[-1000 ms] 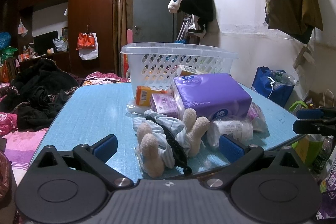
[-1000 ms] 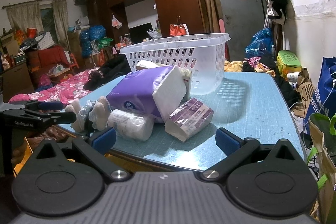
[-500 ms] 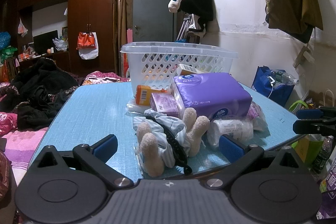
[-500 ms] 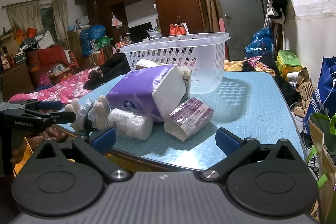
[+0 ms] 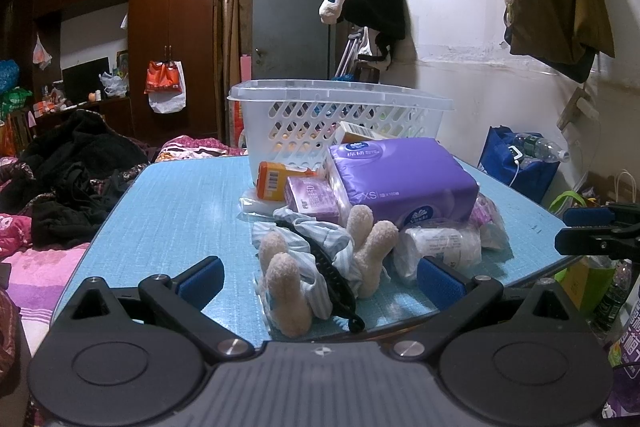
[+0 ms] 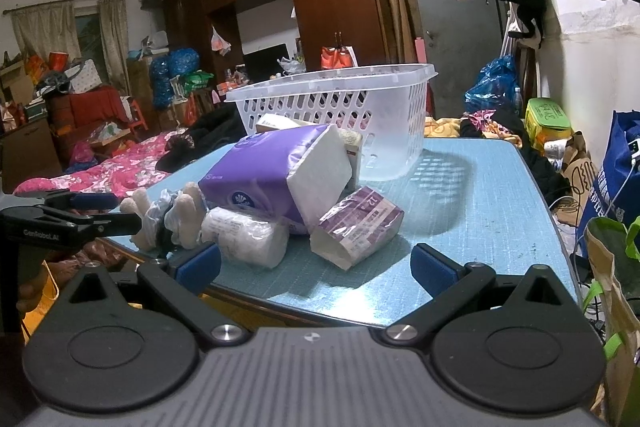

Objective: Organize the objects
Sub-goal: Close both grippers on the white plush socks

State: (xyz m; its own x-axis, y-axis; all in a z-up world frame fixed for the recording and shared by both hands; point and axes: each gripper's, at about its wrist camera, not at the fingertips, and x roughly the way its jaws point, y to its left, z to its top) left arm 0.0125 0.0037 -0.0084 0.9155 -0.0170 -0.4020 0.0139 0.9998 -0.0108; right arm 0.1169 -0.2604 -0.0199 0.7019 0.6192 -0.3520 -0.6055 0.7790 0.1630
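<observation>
A white slotted basket (image 5: 340, 115) (image 6: 360, 111) stands at the back of the blue table (image 5: 180, 211) (image 6: 488, 203). In front of it lies a heap: a big purple tissue pack (image 5: 400, 175) (image 6: 276, 175), a small purple pack (image 5: 314, 199), another purple pack (image 6: 358, 227), an orange box (image 5: 276, 181), a white wrapped roll (image 5: 444, 247) (image 6: 244, 237), and a plush toy in striped cloth (image 5: 320, 263) (image 6: 168, 215). My left gripper (image 5: 320, 277) is open at the near table edge, facing the plush toy. My right gripper (image 6: 316, 267) is open, short of the purple pack.
A bed with dark clothes (image 5: 68, 179) lies left of the table. A blue bag (image 5: 520, 167) and a green bag stand on the floor to the right. Wardrobes (image 5: 160, 27) and a grey door (image 5: 292, 23) line the back wall. Bare table surface stretches left of the heap.
</observation>
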